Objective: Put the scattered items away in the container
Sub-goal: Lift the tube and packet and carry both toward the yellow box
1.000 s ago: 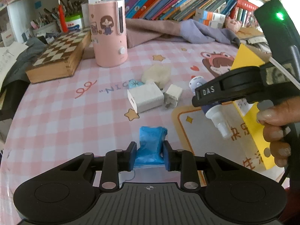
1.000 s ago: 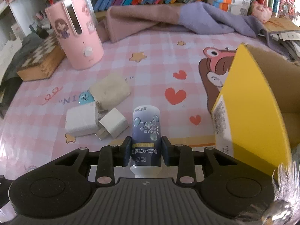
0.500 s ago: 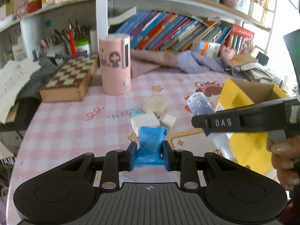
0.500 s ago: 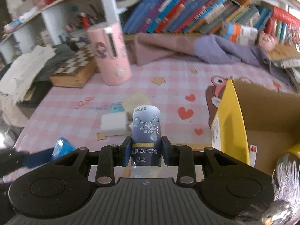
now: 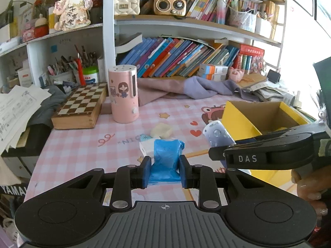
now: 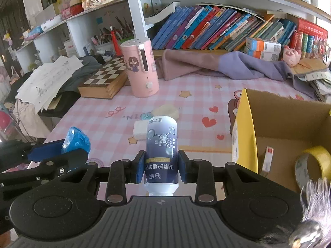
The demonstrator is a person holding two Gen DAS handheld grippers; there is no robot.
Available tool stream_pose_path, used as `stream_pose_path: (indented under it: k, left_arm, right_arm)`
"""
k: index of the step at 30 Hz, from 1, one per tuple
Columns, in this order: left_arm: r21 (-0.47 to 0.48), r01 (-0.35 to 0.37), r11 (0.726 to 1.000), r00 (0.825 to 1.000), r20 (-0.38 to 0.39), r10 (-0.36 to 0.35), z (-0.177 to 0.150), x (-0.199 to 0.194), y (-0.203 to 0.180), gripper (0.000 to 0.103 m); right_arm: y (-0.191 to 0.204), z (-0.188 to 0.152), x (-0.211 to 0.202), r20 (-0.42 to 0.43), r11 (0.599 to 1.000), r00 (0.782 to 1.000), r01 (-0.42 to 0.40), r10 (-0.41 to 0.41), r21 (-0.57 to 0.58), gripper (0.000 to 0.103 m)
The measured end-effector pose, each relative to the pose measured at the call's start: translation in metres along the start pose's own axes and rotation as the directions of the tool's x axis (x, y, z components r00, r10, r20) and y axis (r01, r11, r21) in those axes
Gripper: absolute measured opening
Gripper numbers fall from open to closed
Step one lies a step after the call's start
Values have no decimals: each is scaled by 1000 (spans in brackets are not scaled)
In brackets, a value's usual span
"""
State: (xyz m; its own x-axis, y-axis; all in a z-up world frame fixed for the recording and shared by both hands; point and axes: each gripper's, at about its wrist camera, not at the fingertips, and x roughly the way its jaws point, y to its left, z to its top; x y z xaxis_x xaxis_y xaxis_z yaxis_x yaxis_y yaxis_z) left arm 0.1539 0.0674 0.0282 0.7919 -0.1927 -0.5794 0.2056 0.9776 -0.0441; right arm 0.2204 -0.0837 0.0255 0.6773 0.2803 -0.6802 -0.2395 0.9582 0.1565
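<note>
My left gripper (image 5: pixel 165 170) is shut on a crumpled blue bag (image 5: pixel 166 157) and holds it above the pink checked table. My right gripper (image 6: pixel 161 166) is shut on a dark blue bottle (image 6: pixel 161 150), held up left of the yellow cardboard box (image 6: pixel 245 132). The box (image 5: pixel 238 119) holds a yellow tape roll (image 6: pixel 312 163) and a small card. A white charger block (image 6: pixel 139 130), a cream lump (image 6: pixel 165 110) and a small teal item lie on the table. The bottle (image 5: pixel 217 134) and right gripper (image 5: pixel 269 150) also show in the left wrist view.
A pink cylinder appliance (image 5: pixel 124 95) and a wooden chessboard box (image 5: pixel 80 107) stand at the back left. Purple and pink cloth (image 5: pixel 196 88) lies along the bookshelf. Papers (image 6: pixel 47 78) pile off the table's left edge.
Both grippers have risen well above the table with their objects. The view now takes in the shelves and the open box from higher up.
</note>
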Motion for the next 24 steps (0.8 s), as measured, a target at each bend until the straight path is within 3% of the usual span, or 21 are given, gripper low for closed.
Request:
stream_pose_path:
  k: [24]
  left_arm:
    - [-11,17,1000,1000,-1,-17,-62,-96,-11,26]
  right_arm:
    - [45,-84,-84,22,1000,999,-29,29,11,31]
